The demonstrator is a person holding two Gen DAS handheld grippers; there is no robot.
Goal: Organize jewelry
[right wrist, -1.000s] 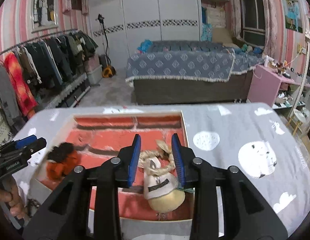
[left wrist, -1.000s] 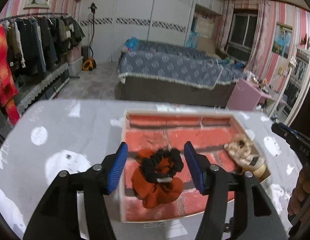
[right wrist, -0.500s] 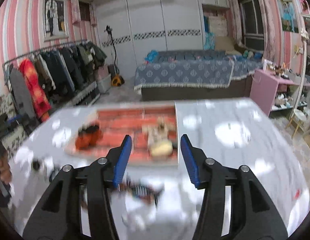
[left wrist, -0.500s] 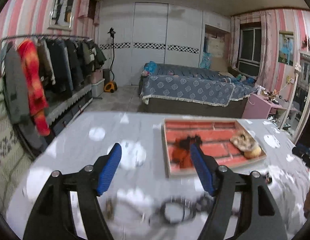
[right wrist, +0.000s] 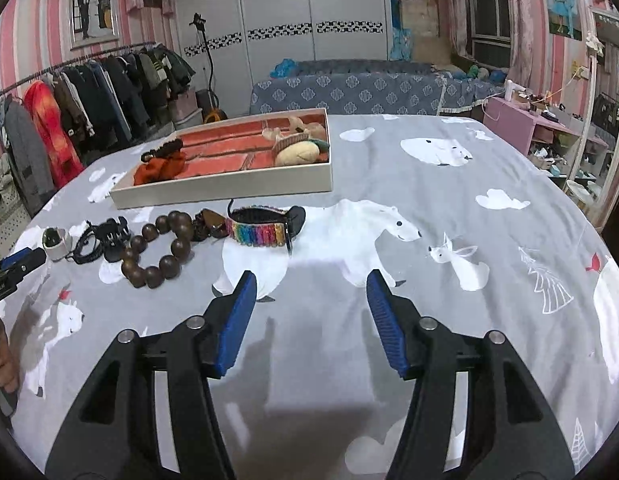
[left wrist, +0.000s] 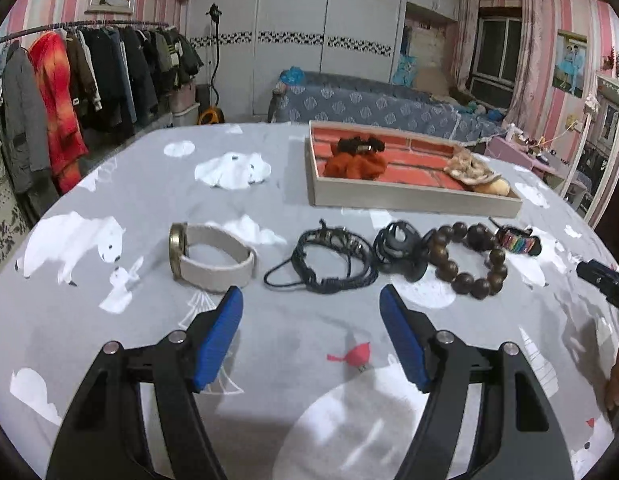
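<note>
**Both grippers empty over the cloth, jewelry lined up before the tray**

Nearest the table's front edge, the left gripper (left wrist: 311,304) hangs over the grey bear-print tablecloth (left wrist: 149,184) with its blue pads spread wide and nothing between them. Beside it, the right gripper (right wrist: 311,288) has its jaws apart and opening, also with only bare cloth between the pads. A bit of a hand (right wrist: 3,360) shows at the left edge of the right wrist view.

Just beyond the pads, a row of pieces lies across the middle of the tabletop. At its left end is a watch (left wrist: 211,258) with a pale strap and a brass-coloured case, standing on its edge. Next to it comes a black cord bracelet (left wrist: 329,266), its loops loosely tangled. A black hair claw (left wrist: 399,248) lies just beside that, touching the cords. Then comes a bracelet of big dark wooden beads (left wrist: 469,260), lying flat in a ring. At the right end is a rainbow-striped band (right wrist: 259,232) with a black clasp, touching the bead ring.

Further back, a shallow tray (left wrist: 413,200) with pale walls and a red brick-pattern floor sits toward the far edge of the tabletop. In its left part lies an orange scrunchie with a black one on top (left wrist: 355,158). In its right part lies a beige, fluffy hair tie (left wrist: 475,172).

Past the table are a bed (left wrist: 369,106) under a blue patterned cover and a rail of hanging clothes (left wrist: 89,64) along the left wall.
</note>
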